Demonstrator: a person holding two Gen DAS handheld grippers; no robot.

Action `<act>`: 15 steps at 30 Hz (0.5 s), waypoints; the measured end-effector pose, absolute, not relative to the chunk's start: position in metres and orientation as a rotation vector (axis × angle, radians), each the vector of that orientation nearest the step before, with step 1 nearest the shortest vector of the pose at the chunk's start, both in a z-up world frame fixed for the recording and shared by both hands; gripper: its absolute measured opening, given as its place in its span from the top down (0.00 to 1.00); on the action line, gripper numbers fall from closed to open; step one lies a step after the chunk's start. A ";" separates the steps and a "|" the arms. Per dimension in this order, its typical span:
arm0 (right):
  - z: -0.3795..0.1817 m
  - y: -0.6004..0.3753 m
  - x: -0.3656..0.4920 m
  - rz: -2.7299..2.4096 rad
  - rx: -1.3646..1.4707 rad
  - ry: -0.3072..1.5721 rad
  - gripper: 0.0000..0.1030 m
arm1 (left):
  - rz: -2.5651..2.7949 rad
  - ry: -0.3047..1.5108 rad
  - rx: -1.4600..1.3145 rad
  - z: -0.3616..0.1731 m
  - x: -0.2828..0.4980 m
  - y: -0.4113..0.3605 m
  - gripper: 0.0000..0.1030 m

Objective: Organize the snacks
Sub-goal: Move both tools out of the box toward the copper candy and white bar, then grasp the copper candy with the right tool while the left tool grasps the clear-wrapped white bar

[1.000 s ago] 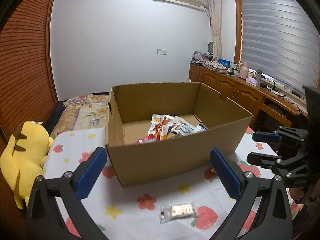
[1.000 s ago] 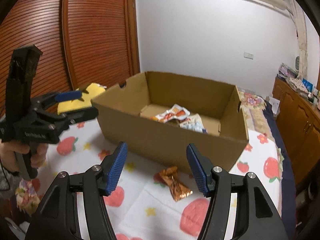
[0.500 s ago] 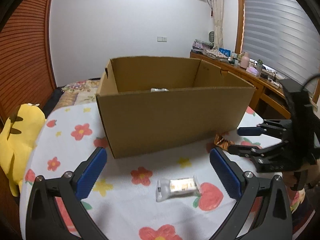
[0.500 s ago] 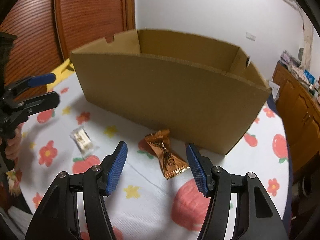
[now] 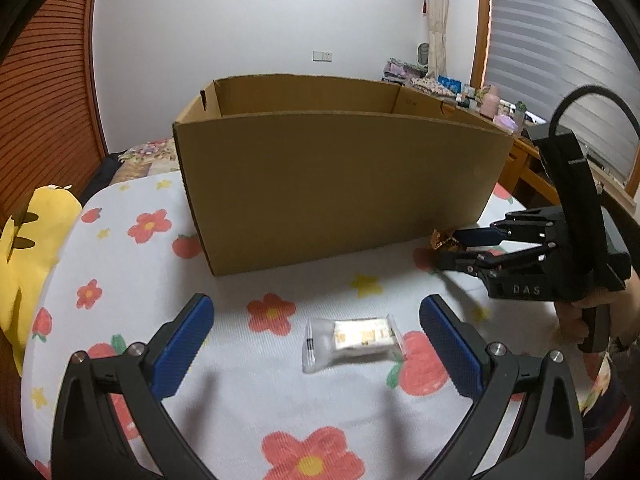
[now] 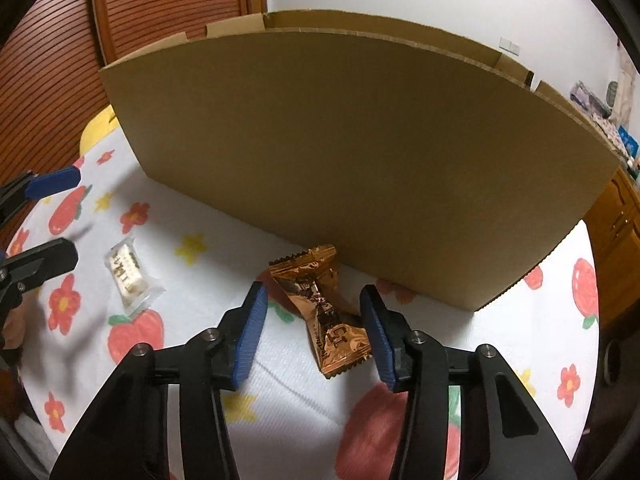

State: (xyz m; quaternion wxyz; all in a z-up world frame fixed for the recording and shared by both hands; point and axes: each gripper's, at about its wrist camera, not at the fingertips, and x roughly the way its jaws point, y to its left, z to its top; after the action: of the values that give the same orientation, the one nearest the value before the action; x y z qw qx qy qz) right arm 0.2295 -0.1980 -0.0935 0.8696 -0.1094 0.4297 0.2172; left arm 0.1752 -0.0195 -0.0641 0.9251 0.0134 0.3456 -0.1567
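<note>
A clear-wrapped white snack (image 5: 352,340) lies on the flowered tablecloth in front of the cardboard box (image 5: 336,184). My left gripper (image 5: 316,340) is open, low over the cloth, its fingers either side of that snack. A copper-brown foil snack (image 6: 324,312) lies by the box's near wall (image 6: 360,168). My right gripper (image 6: 314,324) is open with the foil snack between its fingers, not touching. The right gripper also shows in the left wrist view (image 5: 452,250), the white snack in the right wrist view (image 6: 128,276). The box's inside is hidden.
A yellow plush toy (image 5: 28,256) sits at the table's left edge. The fruit-and-flower tablecloth (image 5: 120,264) covers the table. A wooden counter with clutter (image 5: 500,116) stands behind at the right. The left gripper's fingers (image 6: 52,182) show at the right wrist view's left edge.
Both grippers have dropped from above the box to just over the tablecloth. The left closed in on the white snack, the right on the foil snack. Both stay open.
</note>
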 end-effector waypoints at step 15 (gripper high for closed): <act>-0.088 -0.212 0.205 0.472 -0.193 0.877 0.81 | -0.325 0.808 0.031 -0.077 0.172 -0.027 0.00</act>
State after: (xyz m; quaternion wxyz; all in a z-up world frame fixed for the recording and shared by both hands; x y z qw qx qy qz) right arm 0.2049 -0.2122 -0.0884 0.8741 -0.0924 0.4200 0.2259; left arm 0.1723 -0.0268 -0.0772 0.9065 0.0151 0.3914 -0.1576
